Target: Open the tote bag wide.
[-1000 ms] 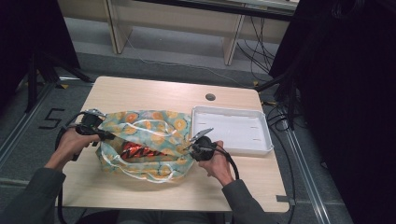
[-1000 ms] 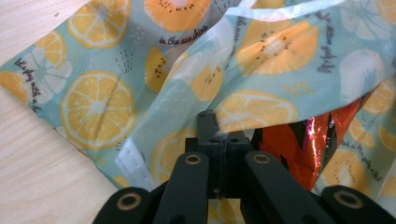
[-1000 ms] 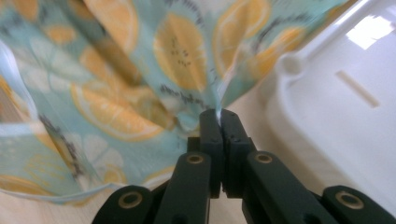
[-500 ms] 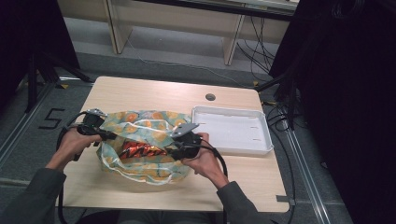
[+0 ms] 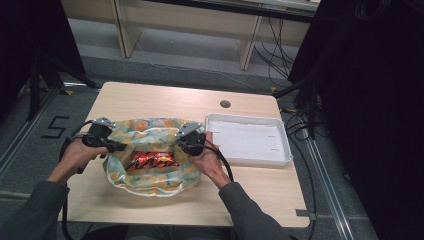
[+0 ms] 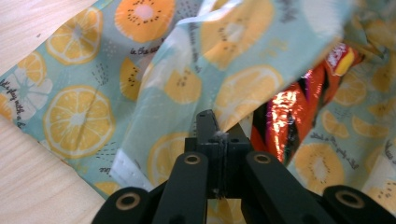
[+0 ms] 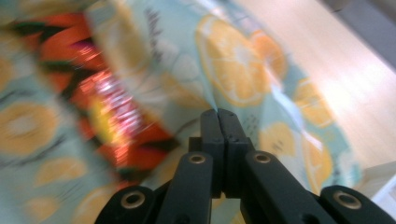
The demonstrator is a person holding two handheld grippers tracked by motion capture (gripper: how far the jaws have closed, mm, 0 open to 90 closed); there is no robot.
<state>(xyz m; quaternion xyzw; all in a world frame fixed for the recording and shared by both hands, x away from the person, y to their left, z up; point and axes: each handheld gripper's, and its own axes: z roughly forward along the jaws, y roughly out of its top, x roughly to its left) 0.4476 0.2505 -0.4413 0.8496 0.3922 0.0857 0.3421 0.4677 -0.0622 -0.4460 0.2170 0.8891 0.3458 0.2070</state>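
- Bag [image 5: 150,172] of citrus-print plastic lies mid-table, left of the white tray [image 5: 280,155]; print reads "in the su…".
- Left gripper [image 5: 119,146] — jaws clamped on its rim.
- Right gripper [image 5: 181,146] likewise pinches the bag's rim.
- Red-orange snack packet [image 5: 150,160] inside; lettering unreadable.

Black hand-held gripper [image 5: 121,146], brass-ringed screws, grey sleeves [image 5: 30,210]

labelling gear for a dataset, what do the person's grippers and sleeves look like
Both the left gripper and the right gripper are black, with paired black jaws showing round brass-coloured rivets, a grey plate on top and a trailing black cable. The sleeves are dark grey.
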